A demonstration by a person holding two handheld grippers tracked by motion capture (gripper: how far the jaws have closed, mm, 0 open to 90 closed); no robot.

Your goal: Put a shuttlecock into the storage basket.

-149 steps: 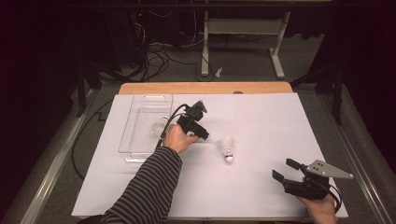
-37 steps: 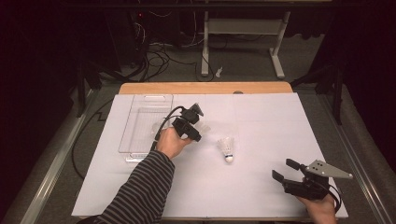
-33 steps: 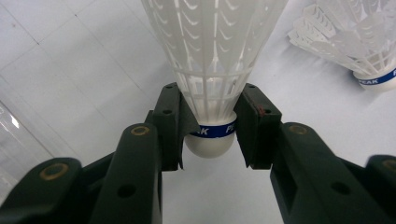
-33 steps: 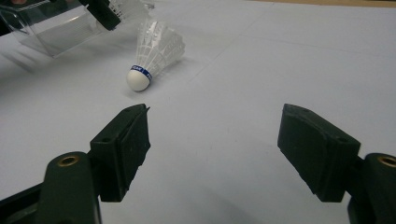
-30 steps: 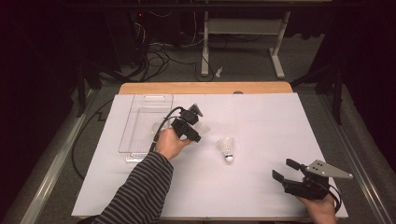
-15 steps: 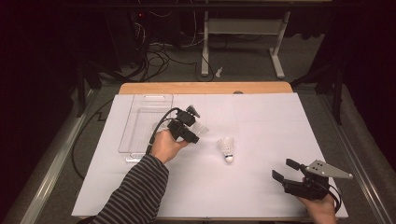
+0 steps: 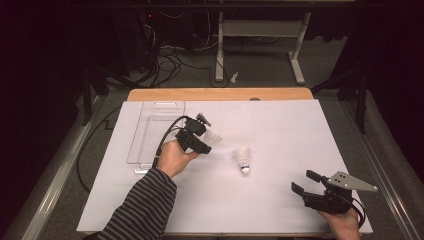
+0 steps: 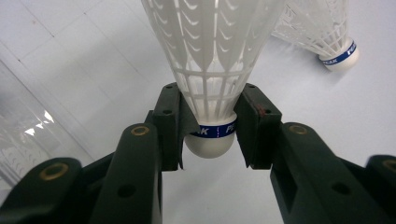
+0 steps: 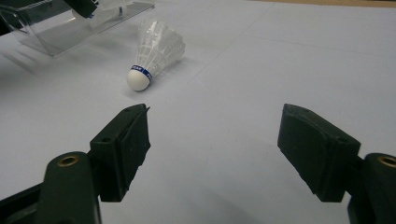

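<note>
Shuttlecock [image 8: 212, 84] number one sits clamped in the left tongs [image 8: 212, 140], pinched at its white cork base with the feathered skirt pointing away from the hand; in the high view the left tongs [image 7: 200, 142] are raised above the white bench [image 7: 280, 125], just beside a clear plastic tray [image 7: 150, 135]. A second shuttlecock [image 7: 242, 159] lies on its side on the bench, near the held one. The right tongs [image 9: 215, 144] rest near the bench's near right corner, jaws spread wide with nothing between them.
</note>
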